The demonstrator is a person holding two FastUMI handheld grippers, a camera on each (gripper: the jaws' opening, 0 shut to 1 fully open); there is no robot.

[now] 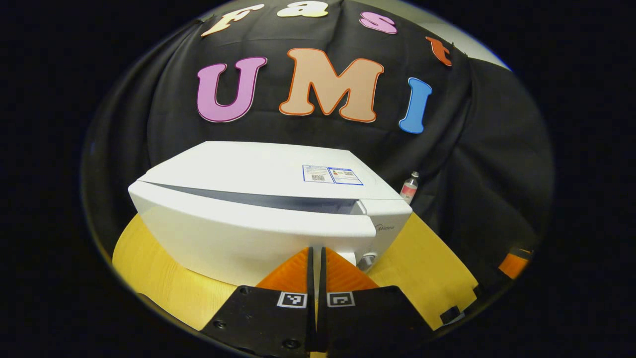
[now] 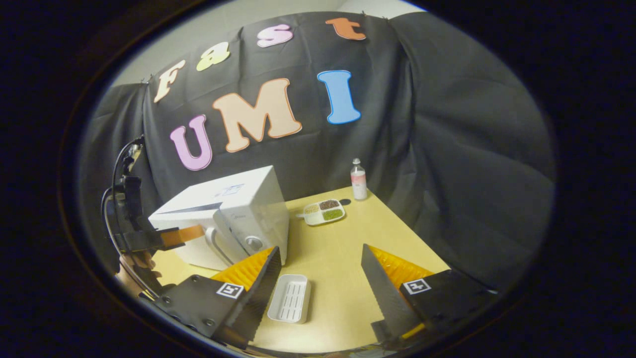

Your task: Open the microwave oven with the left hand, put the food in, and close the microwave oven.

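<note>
The white box-shaped microwave oven (image 1: 258,219) sits closed on the yellow wooden table (image 1: 427,263), directly ahead of the left claw (image 1: 316,258), whose fingers are pressed together, empty. Its upright door handle (image 2: 217,246) lies just beside that claw, far nearer than the wide-open, empty right claw (image 2: 318,278).

On my wooden table (image 2: 343,248) I see a small bottle (image 2: 358,179) with a pale pink label. It stands upright near the far edge, close to the black cloth wall (image 2: 447,149). A small dark round thing (image 2: 346,202) lies just beside the bottle; I cannot tell what it is. Nearer to me lies an empty white ribbed tray (image 2: 290,298), flat on the table.
</note>
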